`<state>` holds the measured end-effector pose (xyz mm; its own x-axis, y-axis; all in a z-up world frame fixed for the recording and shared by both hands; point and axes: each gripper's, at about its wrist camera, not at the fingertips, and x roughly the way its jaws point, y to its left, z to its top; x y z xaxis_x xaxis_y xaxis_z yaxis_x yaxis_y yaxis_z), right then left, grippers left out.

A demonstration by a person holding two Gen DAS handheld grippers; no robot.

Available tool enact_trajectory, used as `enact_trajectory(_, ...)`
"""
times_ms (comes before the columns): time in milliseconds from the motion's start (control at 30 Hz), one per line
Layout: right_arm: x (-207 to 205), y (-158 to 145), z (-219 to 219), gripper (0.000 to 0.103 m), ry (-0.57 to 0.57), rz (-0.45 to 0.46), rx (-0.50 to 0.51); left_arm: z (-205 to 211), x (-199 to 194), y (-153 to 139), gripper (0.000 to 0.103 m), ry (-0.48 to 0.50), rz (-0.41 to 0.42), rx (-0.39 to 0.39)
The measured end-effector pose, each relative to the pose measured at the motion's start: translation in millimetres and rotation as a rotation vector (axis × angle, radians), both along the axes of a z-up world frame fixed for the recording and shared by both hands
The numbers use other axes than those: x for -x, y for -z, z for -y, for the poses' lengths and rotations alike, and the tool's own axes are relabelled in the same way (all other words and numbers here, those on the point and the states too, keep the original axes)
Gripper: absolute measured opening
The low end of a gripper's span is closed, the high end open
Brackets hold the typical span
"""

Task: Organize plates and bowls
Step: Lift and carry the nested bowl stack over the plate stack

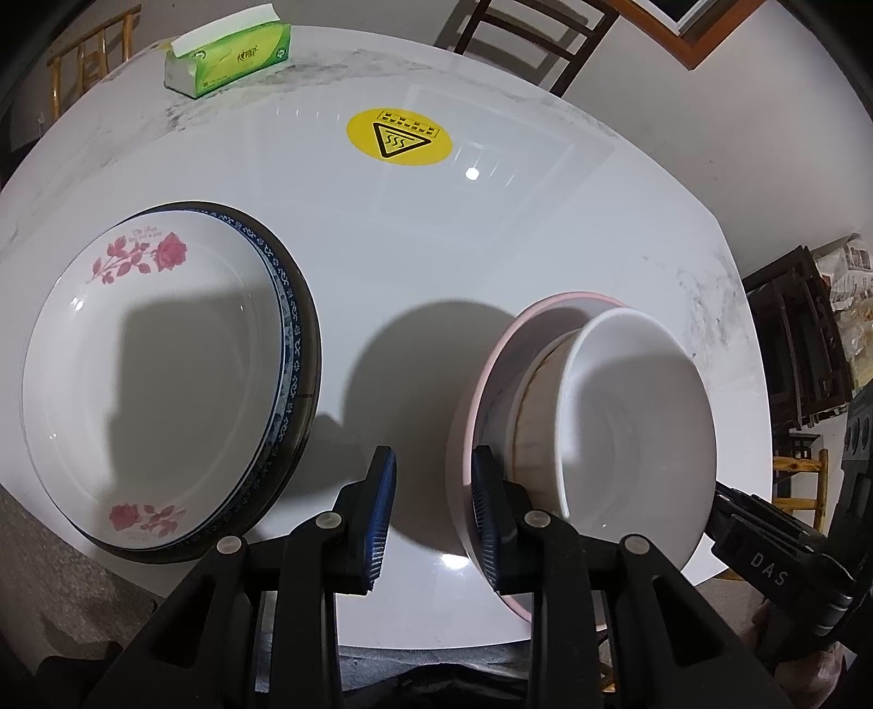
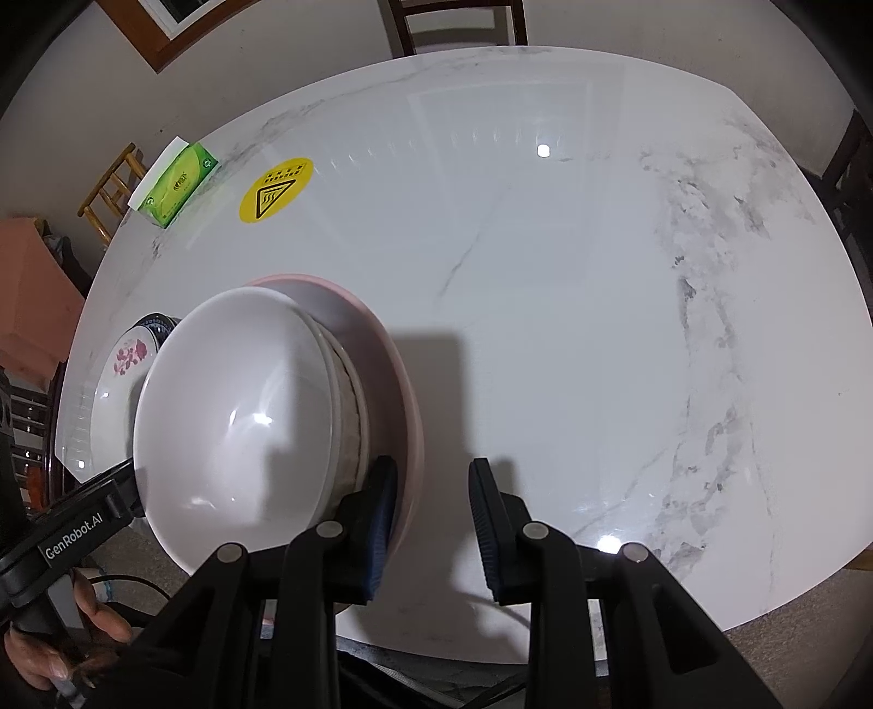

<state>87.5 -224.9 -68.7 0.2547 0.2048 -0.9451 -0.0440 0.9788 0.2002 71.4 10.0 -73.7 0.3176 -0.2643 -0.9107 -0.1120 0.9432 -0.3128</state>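
On the glossy white marble-look table [image 1: 436,245], two stacks of crockery, well apart.

Toward the left edge: a white round plate with pink rose prints [image 1: 147,371], on top of a plate with a blue patterned rim [image 1: 289,338], on top of a dark-rimmed plate [image 1: 312,349]. All three lying flat, the upper one shifted a little left of those beneath.

Nearer the middle of the front edge: a plain white ceramic bowl [image 1: 644,425], nested in a beige-walled bowl [image 1: 532,414], nested in turn in a wide pale pink bowl [image 1: 464,436]. Upright, resting on the table.

Left gripper [image 1: 434,518]: black frame, blue ribbed pads, pointing steeply down at the left flank of the bowl stack. Jaws parted, only bare tabletop between the pads, nothing grasped. Its right finger just beside the pink rim; contact impossible to tell.

Right gripper [image 2: 434,523]: same build, at the opposite flank of the stack. Jaws parted as well, released, bare table in the gap. Its left finger overlapping the pink bowl's edge in the right wrist view; contact unclear there too.

At the far left of the table, a green tissue pack [image 1: 234,57]; near it, a round yellow warning sticker [image 1: 399,136]. Beyond the far edge, a dark wooden chair [image 1: 524,32].
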Motion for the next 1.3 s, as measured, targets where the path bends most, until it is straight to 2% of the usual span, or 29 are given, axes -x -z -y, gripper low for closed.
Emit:
enact_trajectory(600,4.5,-1.2,-3.8,0.028,0.005,0.032,0.025,3.0,1.3,-1.7,0.022,-0.013,0.013,-0.007)
enact_trajectory(733,4.7,-0.8,-2.7,0.028,0.006,0.033,0.009,3.0,0.6,-2.4,0.014,-0.010,0.026,0.012)
enact_trajectory(900,5.6,-1.3,-3.4,0.021,0.003,0.031,-0.011,5.8,-2.4,-3.1,0.006,-0.001,0.041,0.018)
enact_trajectory(1033,5.7,-0.9,-3.3,0.019,0.010,0.034,-0.020,5.7,-3.2,-3.3,0.005,-0.003,0.048,0.025)
enact_trajectory(1167,5.3,-0.7,-5.9,0.012,0.009,0.035,-0.034,5.1,-2.7,-3.1,0.005,-0.005,0.053,0.028)
enact_trajectory(1300,4.5,-1.5,-8.1,0.012,0.007,0.039,-0.022,5.2,-2.2,-3.7,0.005,-0.004,0.057,0.022)
